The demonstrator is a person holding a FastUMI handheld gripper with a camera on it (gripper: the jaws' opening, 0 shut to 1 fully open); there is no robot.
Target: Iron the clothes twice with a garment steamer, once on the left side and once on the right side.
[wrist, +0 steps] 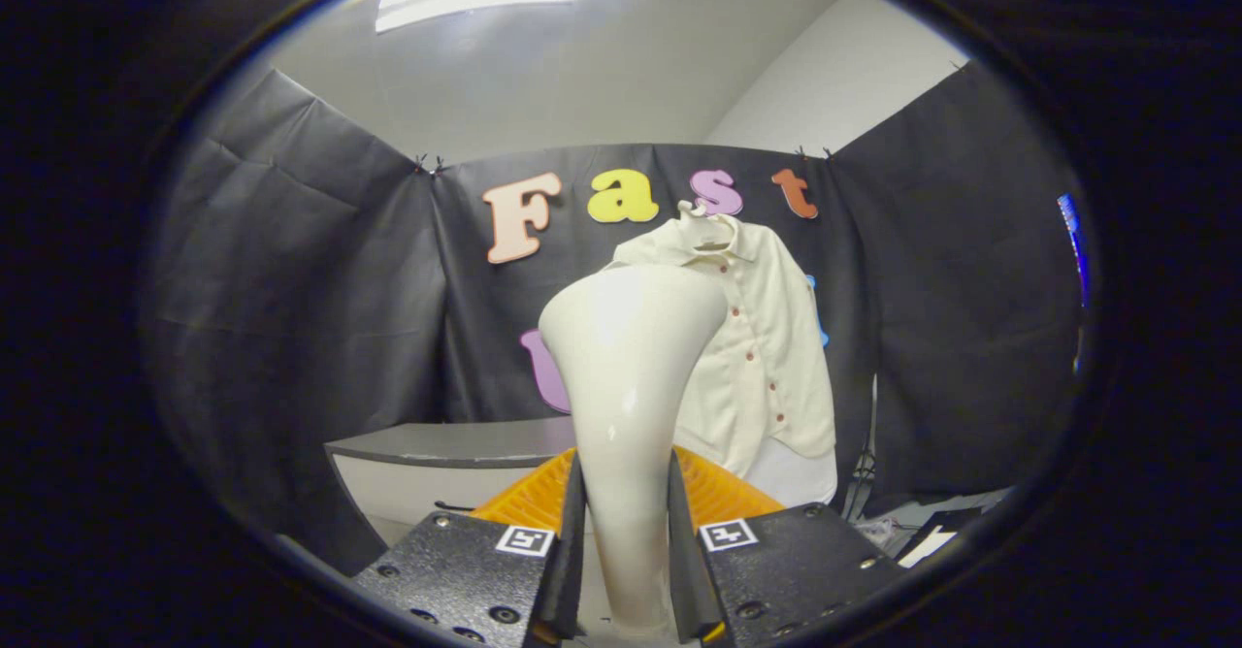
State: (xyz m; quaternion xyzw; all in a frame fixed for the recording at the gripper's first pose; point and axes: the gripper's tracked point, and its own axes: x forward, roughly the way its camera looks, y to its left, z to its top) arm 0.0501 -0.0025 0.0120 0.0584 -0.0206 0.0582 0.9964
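Observation:
A white garment steamer (626, 376) stands upright between my fingers, its narrow handle clamped by both of them and its wide head rising in front of me. My gripper (626, 541) is shut on that handle. Beyond the steamer head, a cream button-up shirt (767, 357) hangs on a hanger (701, 221) against the black cloth wall. The steamer head hides the shirt's left part, and it is still some way short of the cloth.
A grey table (456, 442) juts from the wall at the lower left, below the shirt. Cables and loose items (922, 532) lie on the floor at the lower right. Black cloth walls close in on three sides.

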